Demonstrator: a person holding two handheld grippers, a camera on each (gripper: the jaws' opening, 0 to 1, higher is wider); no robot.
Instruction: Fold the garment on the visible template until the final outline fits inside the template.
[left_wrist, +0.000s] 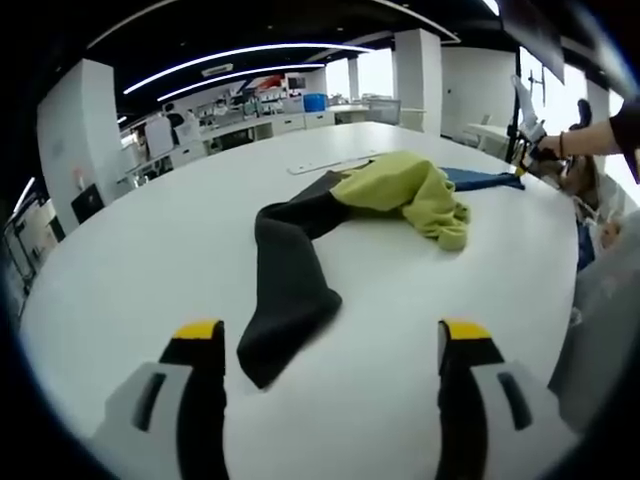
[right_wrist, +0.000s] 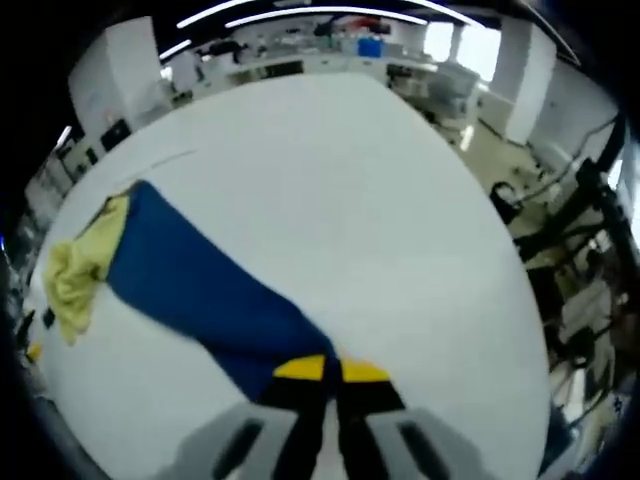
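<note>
Left gripper view: left claw (left_wrist: 332, 345) had its jaws spread wide at the bottom of the frame, yellow-tipped, nothing between them, above bare white table (left_wrist: 130, 270). Garment (left_wrist: 350, 230) lay mid-frame on the table, crumpled, three colours. Dark grey section (left_wrist: 290, 290) ran from centre down toward lower left, ending near the gap between the jaws but not touching them. Yellow-green section (left_wrist: 405, 190) bunched up in upper centre-right. Blue section (left_wrist: 480, 180) stretched off toward the right edge. A thin pale strip (left_wrist: 325, 163) lay on the table beyond the garment, upper centre. The other gripper (left_wrist: 530, 135) showed at upper right, held by a person's hand (left_wrist: 590, 140); too small to tell its grip there. Office benches and ceiling light strips in background at top.

Right gripper view: right claw (right_wrist: 330, 372) had its jaws pressed together at bottom centre, pinched on the end of the blue section (right_wrist: 200, 290), which ran diagonally from the jaws up to the left. Yellow-green section (right_wrist: 80, 270) sat at the left edge, touching the blue. Rest of the table (right_wrist: 330, 180) was white and filled centre and upper frame. No template outline could be made out in either view.
</note>
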